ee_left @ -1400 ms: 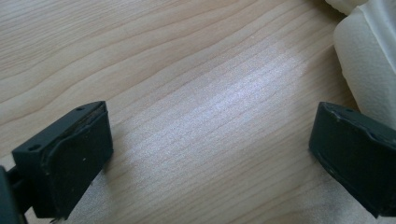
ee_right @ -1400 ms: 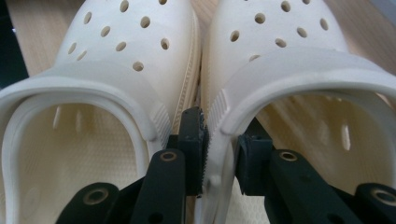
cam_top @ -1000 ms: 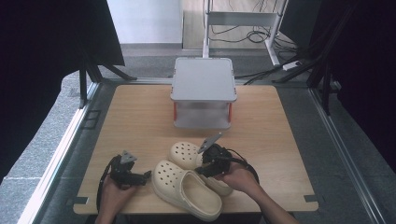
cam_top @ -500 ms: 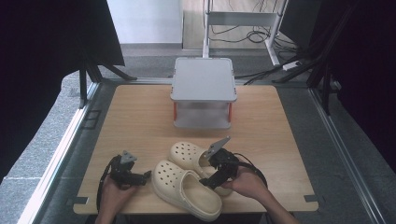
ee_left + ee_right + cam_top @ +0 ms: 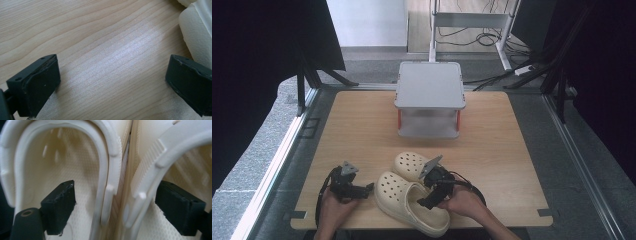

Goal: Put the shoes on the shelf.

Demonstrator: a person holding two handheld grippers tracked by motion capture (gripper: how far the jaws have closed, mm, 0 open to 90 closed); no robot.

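Note:
Two cream clogs lie side by side near the table's front edge, the nearer clog (image 5: 404,200) and the farther clog (image 5: 409,164). My right gripper (image 5: 425,203) reaches down into them. In the right gripper view one jaw stands inside one clog (image 5: 50,157) and the other jaw inside its neighbour (image 5: 190,157). The two touching side walls lie between the jaws. The jaws have just been closing a little, and the pads stand apart from the walls. My left gripper (image 5: 368,189) rests open left of the clogs, over bare wood (image 5: 112,50), with a clog's edge (image 5: 197,32) beside one jaw.
A grey two-level stand (image 5: 429,90) with red posts sits at the back middle of the wooden table (image 5: 362,130). Dark curtains and metal frame rails flank the table. Cables trail from both grippers.
My right gripper has sunk and drawn toward the front edge, into the clogs' openings, with its jaws wider than a second ago. The left gripper and both clogs have stayed in place.

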